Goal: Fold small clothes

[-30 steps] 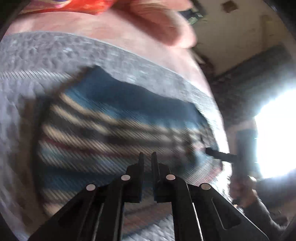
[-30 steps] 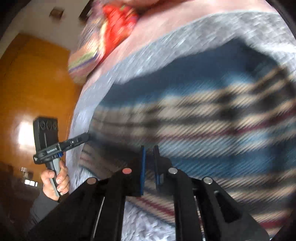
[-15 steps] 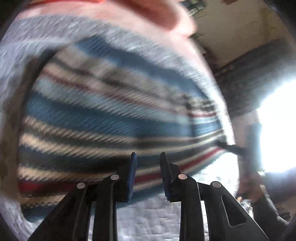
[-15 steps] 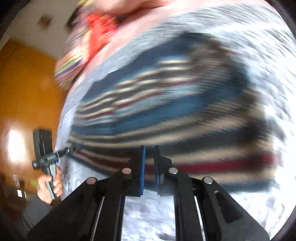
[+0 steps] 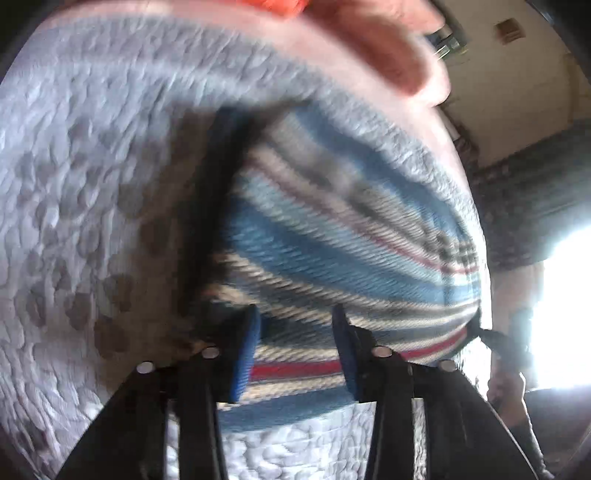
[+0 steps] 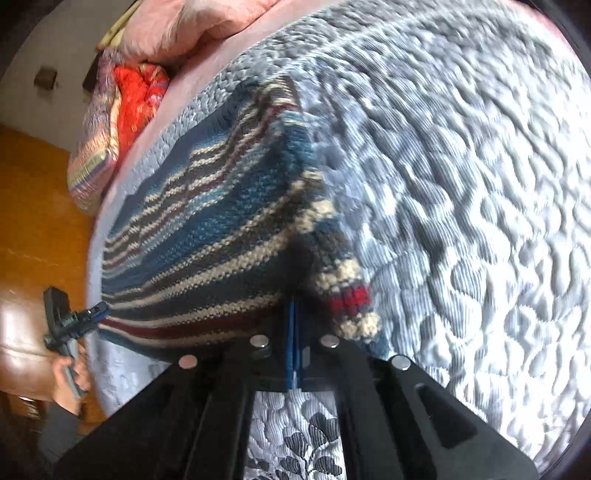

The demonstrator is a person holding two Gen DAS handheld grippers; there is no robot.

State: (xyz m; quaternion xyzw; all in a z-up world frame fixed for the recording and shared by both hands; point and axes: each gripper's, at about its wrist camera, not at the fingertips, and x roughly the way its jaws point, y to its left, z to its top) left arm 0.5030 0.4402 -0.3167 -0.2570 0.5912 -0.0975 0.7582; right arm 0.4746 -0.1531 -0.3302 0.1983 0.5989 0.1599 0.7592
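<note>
Since half a second ago the left gripper [image 5: 295, 347] has spread from a narrow gap to wide open, nothing between the blue pads [image 5: 242, 358]; the striped knit garment [image 5: 332, 236] shows through the gap, below them. Right gripper [image 6: 294, 332] stays pinched nearly closed, pads together on the near hem of the garment [image 6: 207, 229], cloth bunched just right of the fingers where a red-and-cream corner sticks out. Right view has gone from smeared to fairly sharp; left view is still motion-blurred. Garment is a blue, cream, dark and red striped knit lying on the grey quilted bedcover [image 6: 461, 192], one side edge raised into a fold ridge running away from the right gripper. In the right wrist view the left gripper [image 6: 94, 314] sits at the garment's far near-side corner, held by a hand [image 6: 70, 373] with a dark sleeve; whether it touches the cloth can't be told. In the left wrist view the right gripper [image 5: 487, 338] meets the garment's right edge. Pink bedding [image 6: 192, 26] and a red patterned bundle [image 6: 136, 96] lie beyond the bedcover, well apart from the garment.
</note>
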